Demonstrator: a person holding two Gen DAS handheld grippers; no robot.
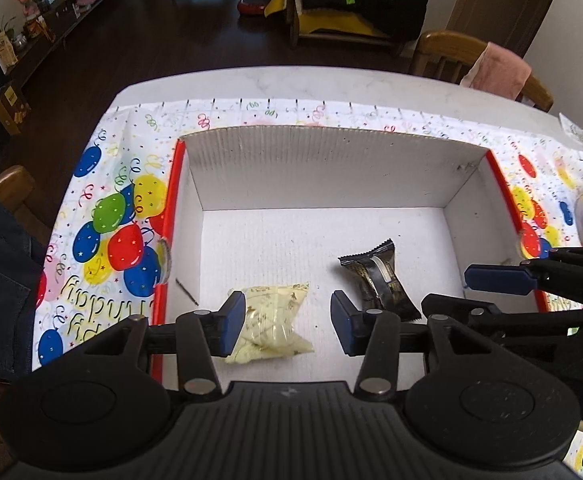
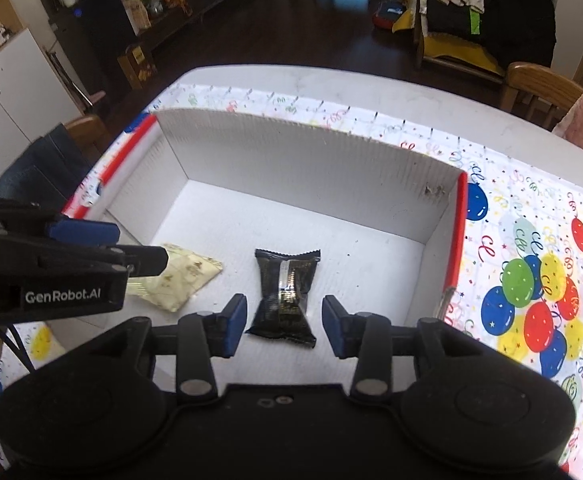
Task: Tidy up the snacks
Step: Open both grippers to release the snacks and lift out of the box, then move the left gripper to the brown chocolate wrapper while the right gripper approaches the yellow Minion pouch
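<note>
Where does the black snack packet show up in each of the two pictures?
Left wrist view: the black snack packet lies on the box floor, right of centre, just beyond the right-hand blue pad.
Right wrist view: the packet lies at centre, between the open jaws, untouched.
Shared landmark: the pale yellow packet, lying to its left.

a white table (image 1: 291,80) carries a balloon-print cloth (image 1: 103,208); on the cloth sits an open white box (image 1: 331,168).
</note>
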